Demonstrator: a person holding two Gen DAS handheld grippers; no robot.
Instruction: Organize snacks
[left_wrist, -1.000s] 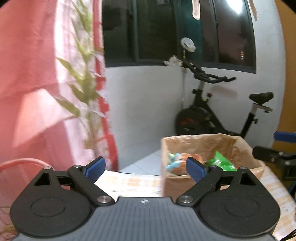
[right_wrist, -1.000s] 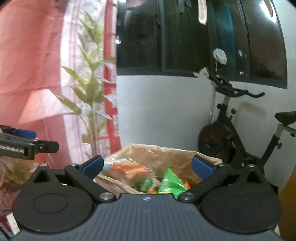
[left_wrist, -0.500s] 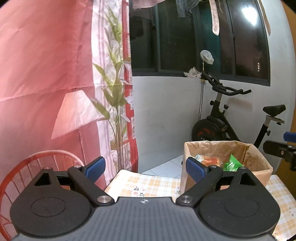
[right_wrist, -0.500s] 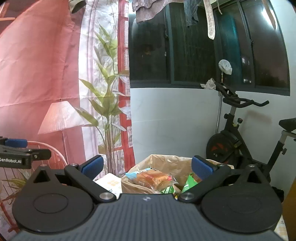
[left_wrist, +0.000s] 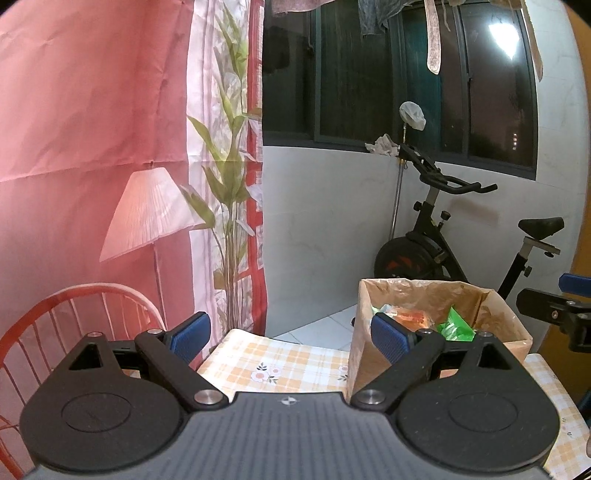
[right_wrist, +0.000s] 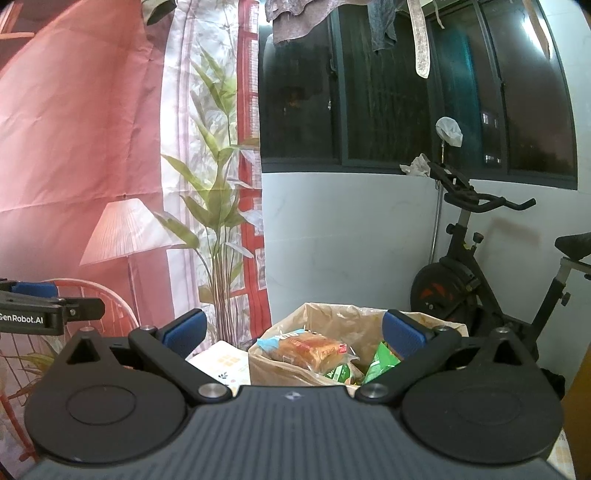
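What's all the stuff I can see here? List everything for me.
box: 1, brown cardboard, on the table
bread pack: 1, orange-brown, in the box
green packs: at least 2, green, in the box
table: 1, orange check cloth with flowers, below the grippers
chair: 1, red, left of the table
backdrop: 1, pink, printed lamp and plant, left
bike: 1, black, by the white wall
window: 1, dark, cloths hanging above
left gripper: 1, black with blue pads, open, empty
right gripper: 1, black with blue pads, open, empty
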